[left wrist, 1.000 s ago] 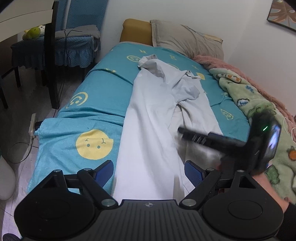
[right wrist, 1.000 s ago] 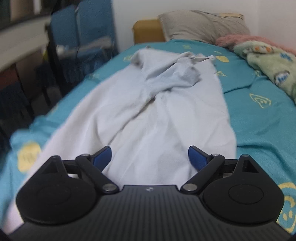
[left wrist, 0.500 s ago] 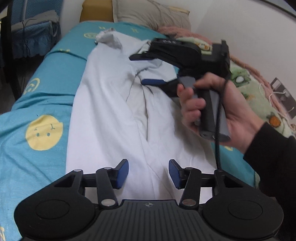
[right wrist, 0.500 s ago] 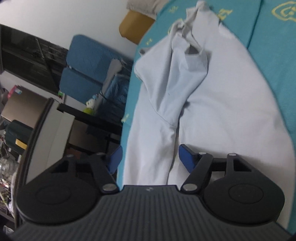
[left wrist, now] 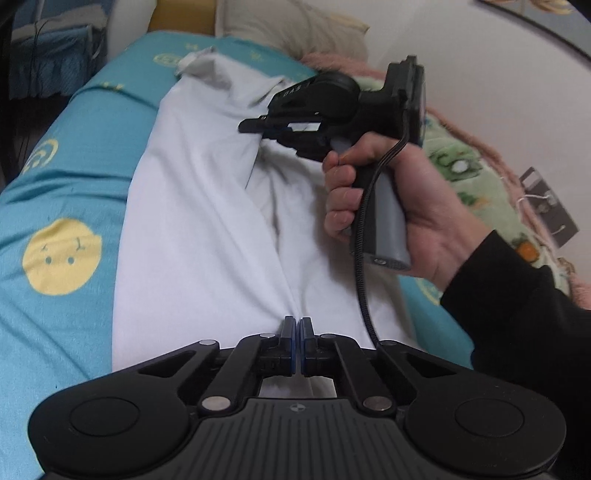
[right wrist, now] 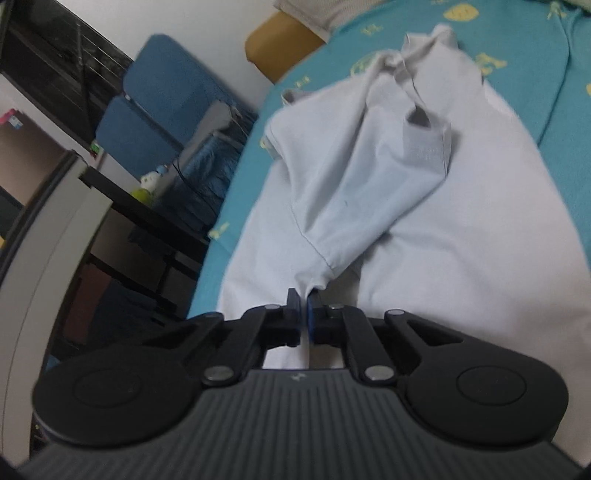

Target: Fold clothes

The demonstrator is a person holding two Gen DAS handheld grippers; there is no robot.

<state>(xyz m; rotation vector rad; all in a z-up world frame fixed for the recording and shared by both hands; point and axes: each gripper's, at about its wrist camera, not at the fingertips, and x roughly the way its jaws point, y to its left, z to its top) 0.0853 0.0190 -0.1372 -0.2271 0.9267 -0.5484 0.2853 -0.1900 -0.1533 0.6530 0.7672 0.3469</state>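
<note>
A white garment (left wrist: 199,229) lies lengthwise on the teal bed sheet (left wrist: 74,155), its upper part rumpled and folded over. My left gripper (left wrist: 297,325) is shut on a pinch of the white garment near its near end. My right gripper (right wrist: 304,299) is shut on a fold of the white garment (right wrist: 461,240) farther up, where a sleeve-like flap (right wrist: 354,199) bunches. In the left wrist view the right gripper (left wrist: 258,125) shows side-on, held in a hand above the cloth.
Pillows (left wrist: 291,26) lie at the head of the bed. A green patterned blanket (left wrist: 472,173) lies along the right side by the wall. Blue chairs (right wrist: 147,110) and a dark table (right wrist: 129,206) stand left of the bed.
Both grippers were open and have closed on the white garment. The right gripper moved up the garment and pinched a fold; the left closed on cloth near the near end.
</note>
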